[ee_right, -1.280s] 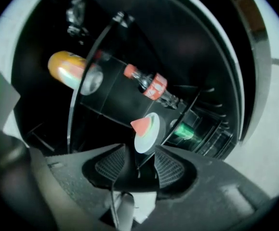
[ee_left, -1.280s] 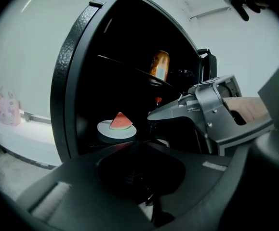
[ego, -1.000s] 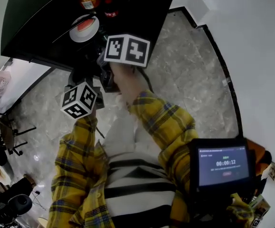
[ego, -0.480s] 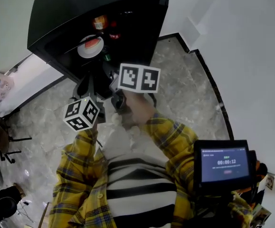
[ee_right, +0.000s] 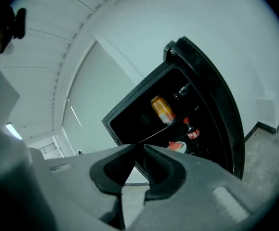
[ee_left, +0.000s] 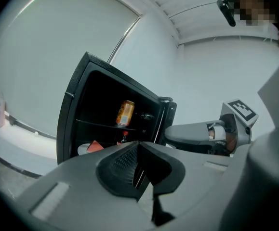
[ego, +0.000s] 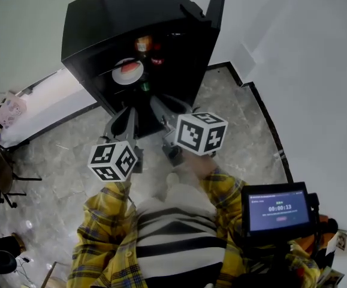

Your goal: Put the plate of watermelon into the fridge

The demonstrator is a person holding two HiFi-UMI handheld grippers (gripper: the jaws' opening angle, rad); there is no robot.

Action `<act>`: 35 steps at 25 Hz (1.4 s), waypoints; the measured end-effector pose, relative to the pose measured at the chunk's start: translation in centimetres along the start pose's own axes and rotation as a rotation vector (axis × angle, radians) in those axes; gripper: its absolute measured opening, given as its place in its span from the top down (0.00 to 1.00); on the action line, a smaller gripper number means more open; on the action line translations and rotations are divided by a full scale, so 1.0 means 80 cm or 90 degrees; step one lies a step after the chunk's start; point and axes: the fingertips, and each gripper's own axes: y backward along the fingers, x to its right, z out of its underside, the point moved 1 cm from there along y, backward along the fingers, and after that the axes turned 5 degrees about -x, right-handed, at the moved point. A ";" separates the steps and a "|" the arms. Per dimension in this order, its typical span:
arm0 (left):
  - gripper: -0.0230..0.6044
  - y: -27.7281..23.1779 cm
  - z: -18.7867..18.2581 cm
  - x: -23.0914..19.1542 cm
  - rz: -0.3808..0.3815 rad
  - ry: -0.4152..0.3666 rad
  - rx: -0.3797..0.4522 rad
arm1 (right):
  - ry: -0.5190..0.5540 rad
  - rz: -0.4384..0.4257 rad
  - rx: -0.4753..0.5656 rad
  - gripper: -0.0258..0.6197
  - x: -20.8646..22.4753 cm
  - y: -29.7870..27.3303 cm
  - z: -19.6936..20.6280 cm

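Note:
The white plate of watermelon (ego: 128, 71) sits on a shelf inside the open black fridge (ego: 119, 17), with neither gripper touching it. It also shows in the left gripper view as the plate (ee_left: 92, 147) and in the right gripper view as the plate (ee_right: 178, 147). My left gripper (ego: 128, 114) is held in front of the fridge, its jaws (ee_left: 138, 146) shut and empty. Beside it my right gripper (ego: 161, 107) points at the fridge. Its jaws (ee_right: 138, 148) have just been closing and now stand a narrow slit apart with nothing between them.
An orange can (ego: 142, 44) and a red-labelled bottle (ego: 156, 59) stand on the fridge shelves. The fridge door (ego: 215, 11) stands open to the right. Grey marble floor (ego: 59, 155) lies below, white walls behind. A phone with a timer (ego: 280, 209) is at lower right.
Both grippers have drawn back from the fridge towards the person and risen. The right gripper has rolled, showing other cube faces. The plate stays on its shelf.

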 end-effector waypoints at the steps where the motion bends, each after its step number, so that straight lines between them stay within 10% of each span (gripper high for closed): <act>1: 0.96 0.004 -0.001 0.002 0.005 -0.001 0.000 | 0.023 0.006 0.001 0.88 -0.006 0.004 0.003; 16: 0.96 0.138 0.013 0.057 0.067 -0.028 0.017 | 0.165 0.031 0.057 0.91 -0.116 0.103 0.080; 35: 0.96 0.188 0.057 0.074 0.084 0.006 0.003 | 0.179 0.054 0.060 0.96 -0.138 0.156 0.133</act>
